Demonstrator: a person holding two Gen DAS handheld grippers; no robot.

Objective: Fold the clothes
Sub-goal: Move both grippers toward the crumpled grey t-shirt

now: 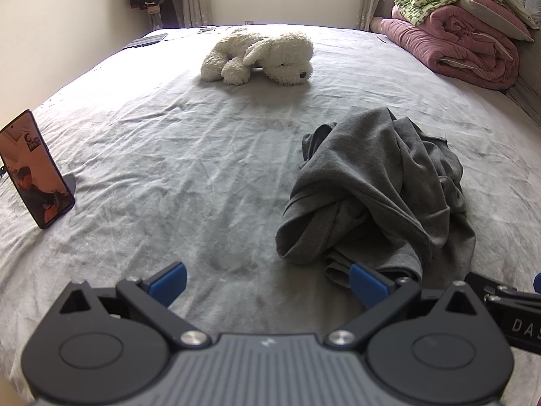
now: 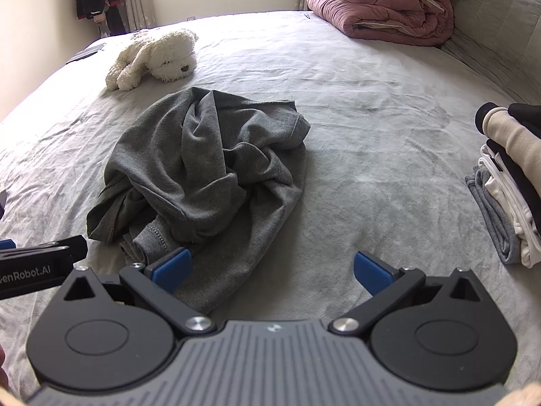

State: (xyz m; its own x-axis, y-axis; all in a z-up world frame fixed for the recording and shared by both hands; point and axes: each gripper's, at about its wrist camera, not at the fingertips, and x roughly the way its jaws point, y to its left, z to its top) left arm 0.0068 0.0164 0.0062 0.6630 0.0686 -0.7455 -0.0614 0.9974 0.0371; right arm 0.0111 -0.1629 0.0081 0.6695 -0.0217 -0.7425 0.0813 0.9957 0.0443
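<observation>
A crumpled dark grey garment (image 1: 378, 189) lies in a heap on the grey bed sheet (image 1: 189, 155); it also shows in the right wrist view (image 2: 203, 172). My left gripper (image 1: 268, 282) is open and empty, just in front of the heap's near left edge, its right pad close to the cloth. My right gripper (image 2: 272, 270) is open and empty, with its left pad over the garment's near hem. The left gripper's body shows at the left edge of the right wrist view (image 2: 40, 265).
A white plush dog (image 1: 260, 57) lies at the far middle of the bed. A phone on a stand (image 1: 35, 169) is at the left. Rolled pink and green quilts (image 1: 463, 30) sit far right. A stack of folded clothes (image 2: 510, 182) is at the right.
</observation>
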